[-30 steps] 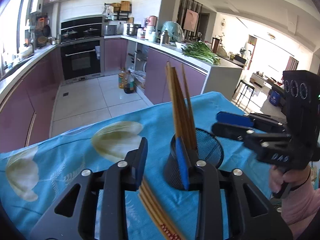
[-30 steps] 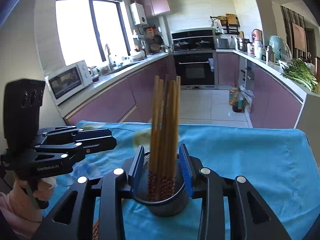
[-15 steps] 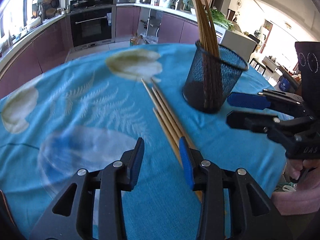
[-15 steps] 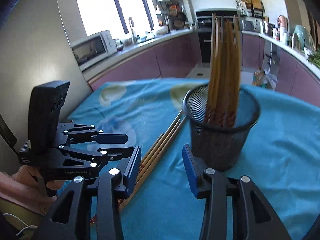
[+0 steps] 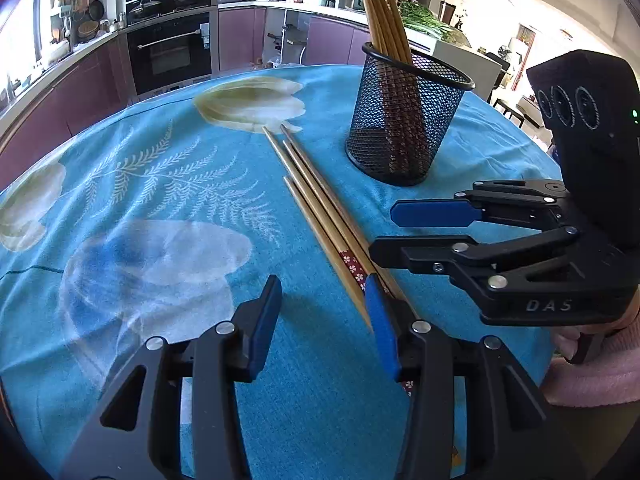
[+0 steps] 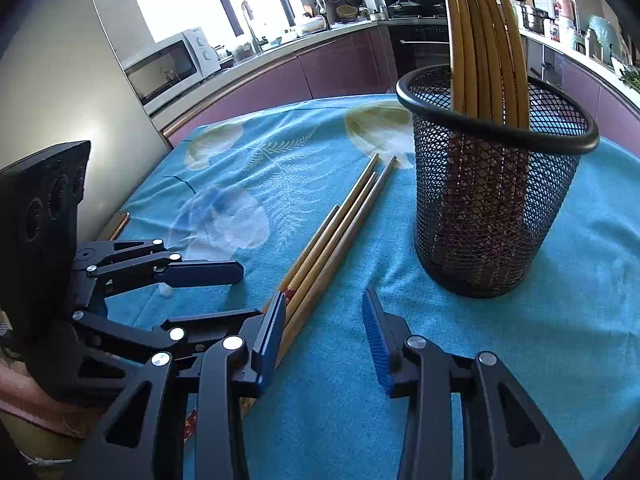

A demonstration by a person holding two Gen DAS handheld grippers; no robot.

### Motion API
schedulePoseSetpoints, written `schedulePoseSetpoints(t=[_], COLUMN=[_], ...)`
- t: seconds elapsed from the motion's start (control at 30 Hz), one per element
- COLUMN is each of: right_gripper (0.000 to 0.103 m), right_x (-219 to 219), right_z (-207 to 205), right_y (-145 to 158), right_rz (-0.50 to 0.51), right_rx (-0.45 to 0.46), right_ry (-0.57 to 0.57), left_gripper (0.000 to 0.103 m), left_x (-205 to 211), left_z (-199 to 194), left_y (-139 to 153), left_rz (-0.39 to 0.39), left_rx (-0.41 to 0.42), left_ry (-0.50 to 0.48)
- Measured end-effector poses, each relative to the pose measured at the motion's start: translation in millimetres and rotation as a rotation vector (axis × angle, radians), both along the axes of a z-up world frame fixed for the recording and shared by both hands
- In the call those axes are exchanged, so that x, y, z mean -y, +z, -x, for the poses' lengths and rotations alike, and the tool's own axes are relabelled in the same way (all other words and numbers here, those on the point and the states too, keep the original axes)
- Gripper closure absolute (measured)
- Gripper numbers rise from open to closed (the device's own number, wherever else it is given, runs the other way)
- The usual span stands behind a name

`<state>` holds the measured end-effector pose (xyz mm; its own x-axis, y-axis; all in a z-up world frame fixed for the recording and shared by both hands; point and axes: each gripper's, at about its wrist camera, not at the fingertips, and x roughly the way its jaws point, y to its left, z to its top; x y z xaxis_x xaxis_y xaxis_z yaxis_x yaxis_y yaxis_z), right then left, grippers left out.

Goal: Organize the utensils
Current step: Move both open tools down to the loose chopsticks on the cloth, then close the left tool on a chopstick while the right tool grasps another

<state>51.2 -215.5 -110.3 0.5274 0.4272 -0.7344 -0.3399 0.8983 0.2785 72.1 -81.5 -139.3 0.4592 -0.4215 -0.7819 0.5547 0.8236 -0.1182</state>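
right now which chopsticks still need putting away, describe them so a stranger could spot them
On the blue flowered tablecloth, find the black mesh cup. Beside its base lies a bundle of loose chopsticks. Unlike the chopsticks in the cup, which stand upright, these lie flat on the cloth.

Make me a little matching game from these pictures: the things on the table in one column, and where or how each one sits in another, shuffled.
Things:
1. loose chopsticks
2. mesh cup
3. cloth
4. microwave

States:
A. on the counter by the window
B. upright, holding chopsticks
C. lying flat in a bundle
D. blue, with a flower print

Pairs: 1-C, 2-B, 3-D, 4-A
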Motion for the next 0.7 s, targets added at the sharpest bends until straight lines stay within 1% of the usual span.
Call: schedulePoseSetpoints(t=[0.23,0.33,0.4,0.47,0.53,0.6,0.7], right_gripper=[0.069,0.069,0.070,0.073,0.073,0.074,0.074], right_x=[-9,-10,-9,-8,-6,-4,-4], right_z=[-2,-2,-2,-2,-1,0,-1], right_y=[-2,-1,-1,-1,0,0,1], right_rz=[0.056,0.072,0.077,0.087,0.087,0.097,0.100], right_rx=[0.014,0.014,0.009,0.003,-0.003,-0.009,-0.010], right_ry=[-0.004,-0.007,-0.008,-0.010,-0.015,-0.019,-0.022], left_gripper=[0.059,0.061,0.063,0.070,0.078,0.080,0.080], left_x=[2,3,3,2,2,0,-4], left_z=[0,-1,-2,-4,-7,-10,-15], left_y=[0,-1,-2,-3,-4,-4,-4], left_rz=[-0.010,-0.017,-0.018,-0.031,-0.054,-0.048,-0.025], left_rx=[0.009,0.015,0.014,0.013,0.024,0.017,0.002], left_ry=[0.004,0.005,0.009,0.019,0.034,0.041,0.044])
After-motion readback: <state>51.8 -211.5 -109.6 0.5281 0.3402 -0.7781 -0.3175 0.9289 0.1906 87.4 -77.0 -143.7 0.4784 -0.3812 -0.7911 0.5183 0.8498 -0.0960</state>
